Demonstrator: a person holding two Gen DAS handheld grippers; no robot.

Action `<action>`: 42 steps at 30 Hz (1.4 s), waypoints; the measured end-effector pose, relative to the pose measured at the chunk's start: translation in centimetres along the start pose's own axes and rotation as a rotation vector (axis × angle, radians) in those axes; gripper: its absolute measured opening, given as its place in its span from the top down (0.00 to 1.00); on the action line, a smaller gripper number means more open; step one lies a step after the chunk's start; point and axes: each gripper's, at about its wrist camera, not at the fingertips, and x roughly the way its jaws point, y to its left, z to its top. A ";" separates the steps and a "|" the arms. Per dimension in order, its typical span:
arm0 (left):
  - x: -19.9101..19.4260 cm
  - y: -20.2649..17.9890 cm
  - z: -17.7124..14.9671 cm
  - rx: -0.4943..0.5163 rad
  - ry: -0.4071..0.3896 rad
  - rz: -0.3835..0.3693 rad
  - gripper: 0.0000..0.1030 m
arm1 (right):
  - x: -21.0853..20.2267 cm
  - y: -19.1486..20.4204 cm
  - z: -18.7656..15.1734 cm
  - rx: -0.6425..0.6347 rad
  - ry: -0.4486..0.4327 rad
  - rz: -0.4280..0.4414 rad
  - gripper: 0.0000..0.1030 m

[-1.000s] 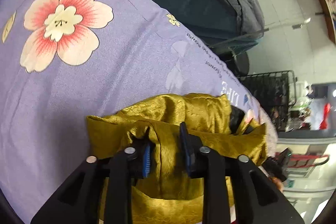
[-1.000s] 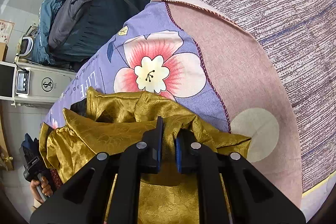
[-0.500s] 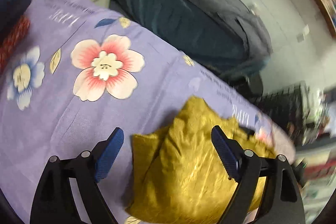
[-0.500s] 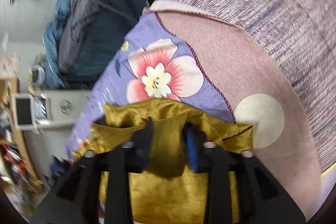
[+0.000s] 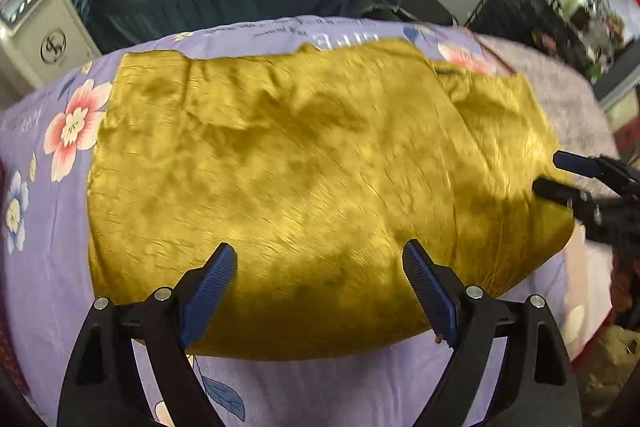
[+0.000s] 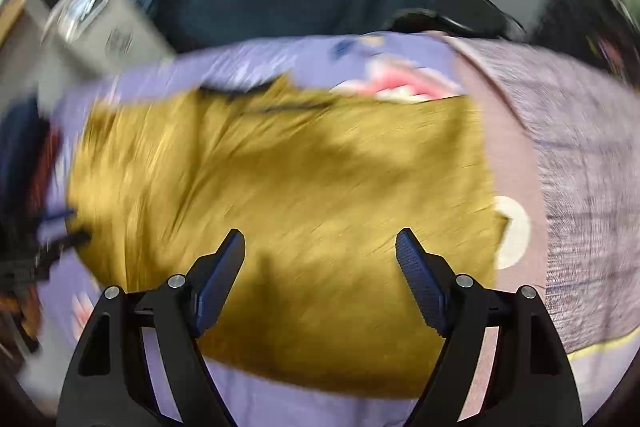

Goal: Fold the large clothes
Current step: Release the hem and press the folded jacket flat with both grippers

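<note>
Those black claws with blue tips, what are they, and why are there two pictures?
They are grabbing tools that a person holds, one in each hand. Each has a little camera looking along its two fingers, so you get two pictures. The left gripper and right gripper hold nothing; the right one is opening wider. Below them a shiny mustard-gold garment lies spread on a lilac flowered bedsheet. In the left picture, the other tool pokes in at the right edge.

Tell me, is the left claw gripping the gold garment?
No, the left claw stands wide open above the gold garment, pinching nothing.
</note>
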 end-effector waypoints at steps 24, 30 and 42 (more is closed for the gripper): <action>9.1 6.3 1.8 -0.210 0.230 0.033 0.05 | 9.7 -0.7 -0.7 0.126 0.191 -0.111 0.06; 9.4 5.7 2.0 -0.194 0.225 0.049 0.05 | 10.3 -0.4 -0.9 0.124 0.187 -0.117 0.05; 5.6 5.1 0.6 -0.221 0.160 0.030 0.05 | 8.6 -1.2 -1.8 0.139 0.184 -0.091 0.05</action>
